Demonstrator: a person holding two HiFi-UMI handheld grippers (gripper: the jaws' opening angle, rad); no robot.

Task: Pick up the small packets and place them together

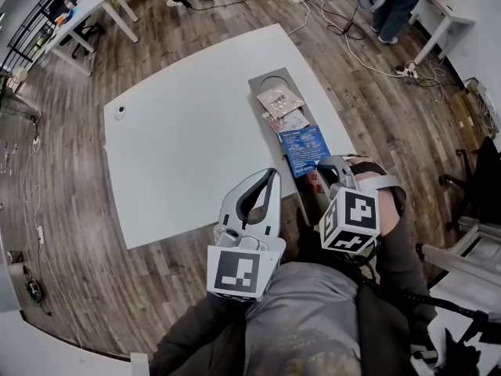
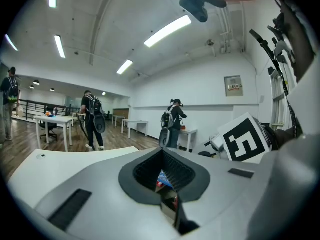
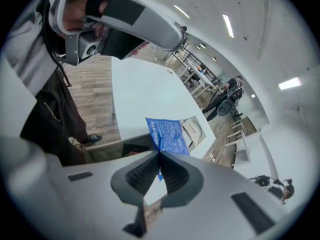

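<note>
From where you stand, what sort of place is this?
Probably an open-plan lab or office workroom. There are several white tables, a wood-look floor strewn with cables, long ceiling strip lights, and other people standing among the desks.

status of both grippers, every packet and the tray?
left gripper: shut, empty.
right gripper: shut on blue packet.
blue packet: pinched by one edge, above the tray.
beige packet: lying flat in tray, free.
white packet: in tray beside beige packet, free.
grey tray: on table, at its edge.
</note>
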